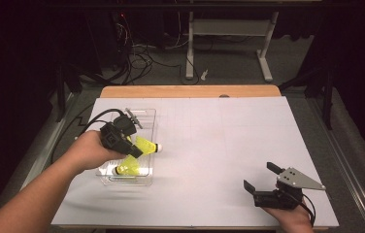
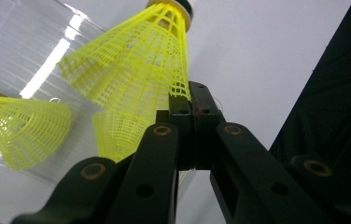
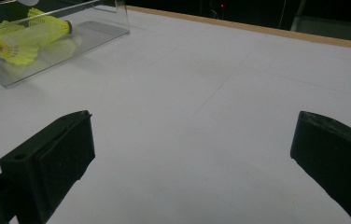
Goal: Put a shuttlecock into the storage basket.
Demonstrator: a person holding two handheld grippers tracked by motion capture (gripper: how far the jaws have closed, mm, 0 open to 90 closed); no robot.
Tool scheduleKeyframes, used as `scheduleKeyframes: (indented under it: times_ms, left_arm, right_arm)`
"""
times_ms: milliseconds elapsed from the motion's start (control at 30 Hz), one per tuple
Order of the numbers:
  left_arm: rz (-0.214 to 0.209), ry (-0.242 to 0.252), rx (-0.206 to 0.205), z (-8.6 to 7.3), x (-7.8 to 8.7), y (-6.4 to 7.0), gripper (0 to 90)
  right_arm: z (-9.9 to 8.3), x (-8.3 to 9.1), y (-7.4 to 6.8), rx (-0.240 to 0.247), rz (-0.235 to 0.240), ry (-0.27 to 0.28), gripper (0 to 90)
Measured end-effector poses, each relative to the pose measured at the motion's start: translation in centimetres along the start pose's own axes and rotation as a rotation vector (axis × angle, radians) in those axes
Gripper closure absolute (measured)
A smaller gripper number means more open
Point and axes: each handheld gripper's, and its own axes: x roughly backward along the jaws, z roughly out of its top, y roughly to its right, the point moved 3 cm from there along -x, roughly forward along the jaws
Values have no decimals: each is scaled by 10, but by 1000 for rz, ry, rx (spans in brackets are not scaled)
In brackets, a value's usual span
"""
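left gripper point(image 1: 137, 149) clamped on shuttlecock point(image 2: 136, 70) skirt edge | right gripper point(image 1: 263, 178) jaws apart | risk: thin grip could slip over clear box point(image 1: 146, 116)

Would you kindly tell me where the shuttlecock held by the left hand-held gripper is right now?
In the high view, the held shuttlecock sits at the table's left, pinched by the left hand-held gripper over the clear tray's right edge, above a second shuttlecock.

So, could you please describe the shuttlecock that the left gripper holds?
On the white table, find the clear plastic box at its left side. Over the box's right wall, the left gripper pinches a yellow shuttlecock by its skirt; its twin lies loose in the box.
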Motion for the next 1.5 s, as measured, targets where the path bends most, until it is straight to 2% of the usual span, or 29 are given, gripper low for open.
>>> scheduleKeyframes:
  times_ms: [433, 800, 1167, 1500]
  left_arm:
    - [-4, -16, 28, -25, -4, -3, 900]
    - [-31, -53, 43, -45, -12, -5, 900]
    - [-59, -90, 38, -49, -26, -9, 900]
    - [-80, -98, 68, -48, -38, -19, 900]
  right_arm:
    - [0, 0, 0, 1, -1, -2, 2]
    - [0, -1, -1, 3, -2, -3, 2]
    - [0, -1, -1, 1, -4, -6, 2]
    - [0, -1, 0, 1, -3, -6, 2]
